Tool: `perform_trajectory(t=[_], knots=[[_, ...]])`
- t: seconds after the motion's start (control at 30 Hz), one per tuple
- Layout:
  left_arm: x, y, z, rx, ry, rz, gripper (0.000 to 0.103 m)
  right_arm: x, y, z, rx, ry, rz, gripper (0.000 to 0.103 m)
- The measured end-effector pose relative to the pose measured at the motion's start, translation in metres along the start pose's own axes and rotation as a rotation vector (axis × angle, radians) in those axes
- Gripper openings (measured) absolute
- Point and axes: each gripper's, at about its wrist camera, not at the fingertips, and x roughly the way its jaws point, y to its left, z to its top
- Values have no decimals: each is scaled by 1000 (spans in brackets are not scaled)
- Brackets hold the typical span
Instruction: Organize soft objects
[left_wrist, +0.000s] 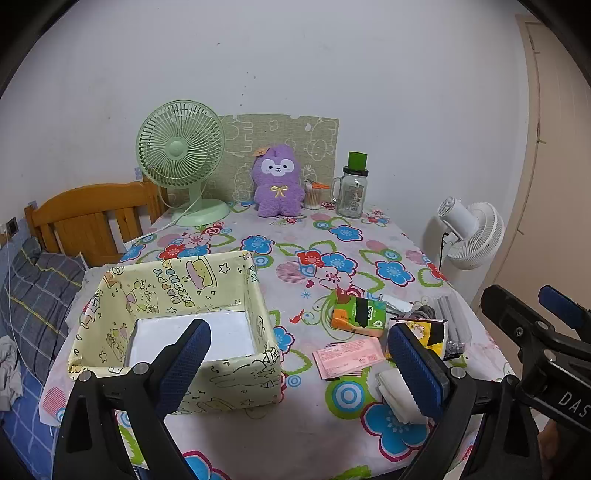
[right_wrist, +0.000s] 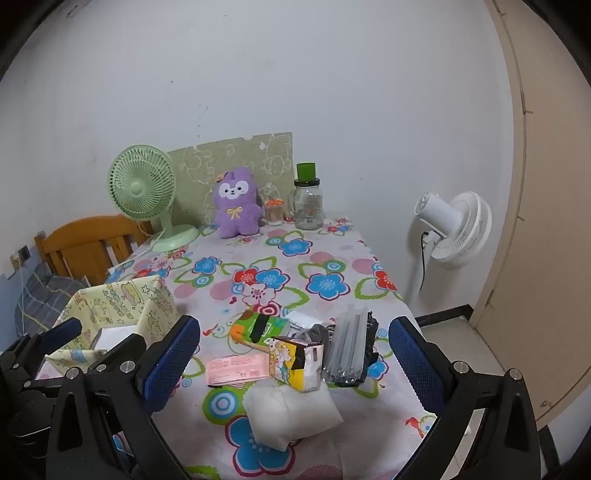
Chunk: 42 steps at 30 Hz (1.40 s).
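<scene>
Floral-cloth surface (right_wrist: 325, 258) against a white wall; green fan (left_wrist: 181, 162), purple plush (left_wrist: 275, 181) and glass jar (left_wrist: 351, 192) stand along the far edge, well apart from both grippers.

Soft items sit in a loose cluster on the near right part of the surface: white soft pack (right_wrist: 290, 413) closest, then pink sachet (right_wrist: 236, 369), yellow cartoon pouch (right_wrist: 295, 363), grey strip bundle (right_wrist: 349, 347), orange/green tissue pack (right_wrist: 258, 328) behind. Yellow patterned box (left_wrist: 177, 325) is on the near left w/ only a white liner showing inside, so judged nothing sorted yet.

Key relation: white soft pack lies straight ahead of the right gripper (right_wrist: 293, 369), low and between its finger lines, slightly nearer the viewer than the tips. Its long axis runs roughly left-right w/ a slight tilt, so it lies across the gripper's gap, not along it. Right gripper is the nearer one; left gripper (left_wrist: 299, 362) hangs by the box's near right corner, the pack beside its right finger.

Both grippers released, jaws spread wide, nothing held.

Probable next: right gripper drops fwd/down onto the pack, then carries it left to the box. Pack looks squashy; a shallow pinch may slip.
</scene>
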Motion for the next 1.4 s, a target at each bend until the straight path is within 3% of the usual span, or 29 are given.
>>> perform_trajectory(t=[0.6,1.4], knots=[[2,9,3,-11,-1,9,98,2,9,2,-20,-10,-9,103],[-9,15,2,-21,-59,38,98,-5,19,6,-43,-55,0,103]])
